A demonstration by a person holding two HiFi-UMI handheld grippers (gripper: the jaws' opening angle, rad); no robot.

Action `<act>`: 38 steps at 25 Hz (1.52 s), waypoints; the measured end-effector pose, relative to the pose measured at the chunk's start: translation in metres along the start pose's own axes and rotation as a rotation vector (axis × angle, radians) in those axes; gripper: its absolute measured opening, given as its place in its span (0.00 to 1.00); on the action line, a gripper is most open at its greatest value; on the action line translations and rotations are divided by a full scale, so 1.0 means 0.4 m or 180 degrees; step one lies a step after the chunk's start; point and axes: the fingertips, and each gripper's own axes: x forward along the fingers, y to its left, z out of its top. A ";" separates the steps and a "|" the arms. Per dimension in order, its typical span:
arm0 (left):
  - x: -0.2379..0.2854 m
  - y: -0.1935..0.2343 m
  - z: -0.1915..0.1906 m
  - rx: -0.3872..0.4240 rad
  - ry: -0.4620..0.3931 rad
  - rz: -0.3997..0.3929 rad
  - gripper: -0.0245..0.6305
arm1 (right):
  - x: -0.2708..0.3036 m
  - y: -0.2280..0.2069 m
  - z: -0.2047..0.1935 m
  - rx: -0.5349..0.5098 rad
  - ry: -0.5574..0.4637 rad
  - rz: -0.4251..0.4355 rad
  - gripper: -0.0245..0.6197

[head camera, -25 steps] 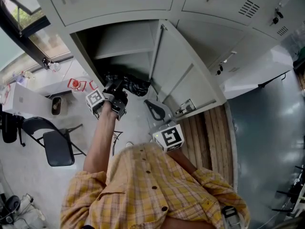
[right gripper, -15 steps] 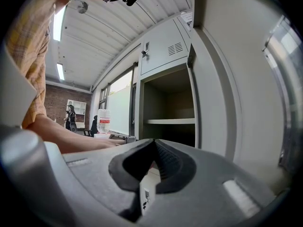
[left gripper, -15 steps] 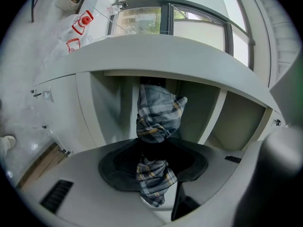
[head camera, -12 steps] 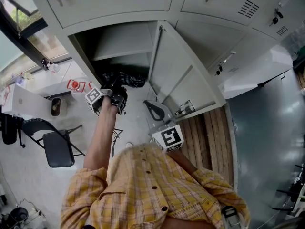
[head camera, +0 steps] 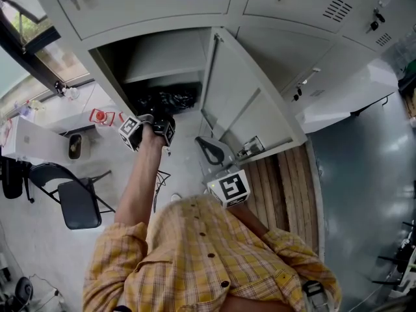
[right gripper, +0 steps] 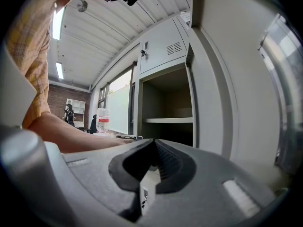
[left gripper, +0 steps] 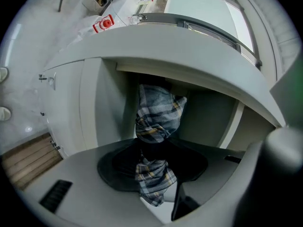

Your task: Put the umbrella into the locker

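Because the left tongs (left gripper: 152, 159) have their dark pads closed on the folded umbrella of blue-grey plaid cloth with thin yellow lines (left gripper: 158, 119), the step in hand looks like the final push: carrying that bundle into the open grey sheet-metal locker (head camera: 153, 32) and letting it go. In the head view the umbrella's dark mass lies inside the compartment mouth, below the flat metal shelf (head camera: 168, 60), with the tongs just outside the opening. Whether it rests on the compartment floor I cannot tell.

To do this well, I would judge, feed the bundle straight in and level, below the shelf edge and clear of the side wall. Go deep enough that no cloth hangs over the sill, where the open door (head camera: 237, 103) would catch it on closing. Set it down before opening the pads, then draw the tongs back along the same line so the pads don't drag a fold out.

The cloth is soft, crumpled and bunched into lobes, pinched to a waist where the pads hold it, so it will likely sag and shift rather than sit as a rigid thing would. The locker is hard, smooth, matt-painted steel with square edges, and the door carries a stiffening rib on its inner face. The right tongs (right gripper: 154, 144) wait low beside the door, pads together, holding nothing.
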 end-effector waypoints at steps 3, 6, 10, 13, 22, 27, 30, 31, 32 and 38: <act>0.018 -0.003 -0.004 0.0022 -0.0032 0.0018 0.28 | 0.002 0.001 0.003 0.0000 0.0000 0.0000 0.04; 0.033 0.000 -0.005 0.0015 -0.0091 0.0058 0.28 | 0.001 0.001 -0.004 0.0008 0.0033 0.0001 0.04; 0.045 -0.004 -0.005 -0.0016 -0.0184 0.0047 0.28 | 0.002 0.005 0.001 0.0009 0.0030 0.0001 0.04; 0.045 0.001 -0.004 0.0035 -0.0240 0.0076 0.28 | 0.000 0.001 0.000 0.0010 0.0033 -0.0023 0.03; 0.049 0.012 0.008 -0.0022 -0.0514 0.0023 0.28 | -0.004 0.005 -0.009 0.0028 0.0064 -0.0031 0.04; 0.057 0.028 0.023 0.0050 -0.0613 0.0012 0.28 | -0.004 0.013 -0.001 0.0022 0.0030 -0.0009 0.04; 0.061 0.025 0.031 -0.0015 -0.0728 -0.0090 0.28 | -0.003 0.014 0.000 0.0019 0.0030 -0.0010 0.04; 0.063 0.022 0.034 -0.0032 -0.0755 -0.0127 0.29 | -0.003 0.014 0.000 0.0015 0.0033 -0.0009 0.04; 0.066 0.019 0.035 -0.0027 -0.0773 -0.0152 0.29 | -0.003 0.014 -0.001 0.0006 0.0033 -0.0007 0.03; 0.097 -0.083 -0.005 0.0416 -0.0443 -0.0714 0.39 | -0.005 0.012 0.000 -0.0012 0.0052 -0.0013 0.04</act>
